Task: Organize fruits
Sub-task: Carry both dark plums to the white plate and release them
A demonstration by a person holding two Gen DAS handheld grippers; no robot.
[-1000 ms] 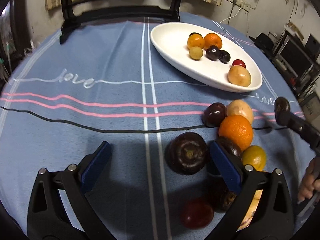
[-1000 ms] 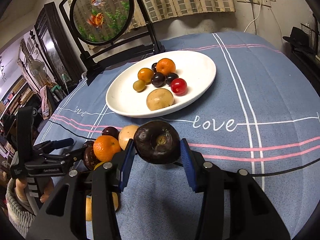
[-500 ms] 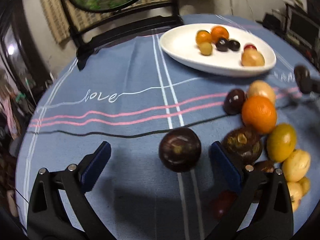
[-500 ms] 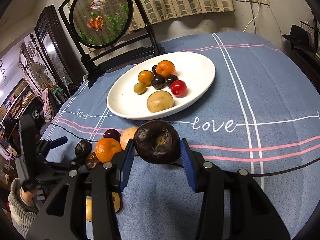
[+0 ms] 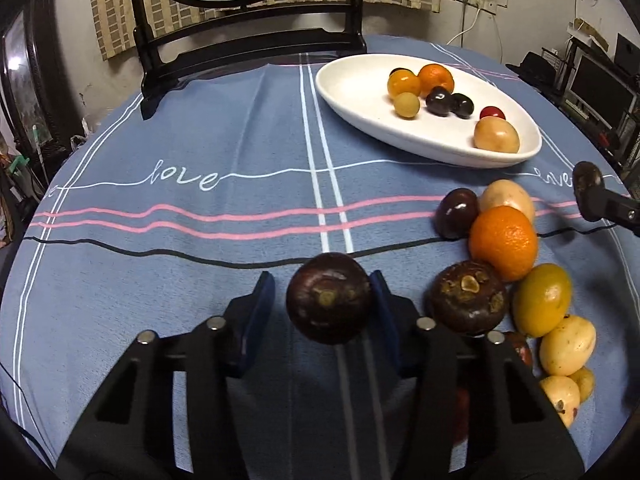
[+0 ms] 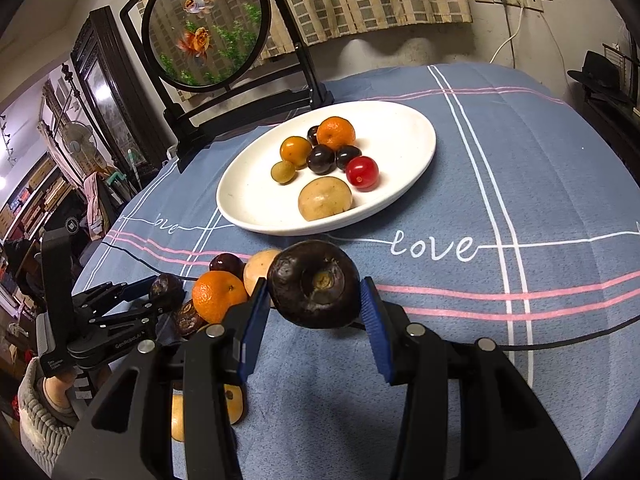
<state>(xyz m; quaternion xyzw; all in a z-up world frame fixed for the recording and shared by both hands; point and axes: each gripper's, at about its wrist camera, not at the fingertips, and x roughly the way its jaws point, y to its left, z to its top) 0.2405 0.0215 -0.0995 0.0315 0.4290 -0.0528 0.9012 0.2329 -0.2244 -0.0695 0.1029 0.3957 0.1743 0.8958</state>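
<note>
Left wrist view: the left gripper (image 5: 326,300) is closing its jaws around a dark mangosteen (image 5: 329,297), the right-hand pad touching it, the other still short. The right gripper (image 6: 314,300) is clenched on a second mangosteen (image 6: 313,283). Several fruits already lie on the white plate (image 6: 256,200) beyond both jaws; a loose pile (image 5: 516,276) right of the left jaws remains, crowding that side.

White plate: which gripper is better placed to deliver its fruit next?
Right. The right gripper clamps a dark fruit just short of the white plate; the left gripper is farther back, jaws closing around a second dark fruit.
</note>
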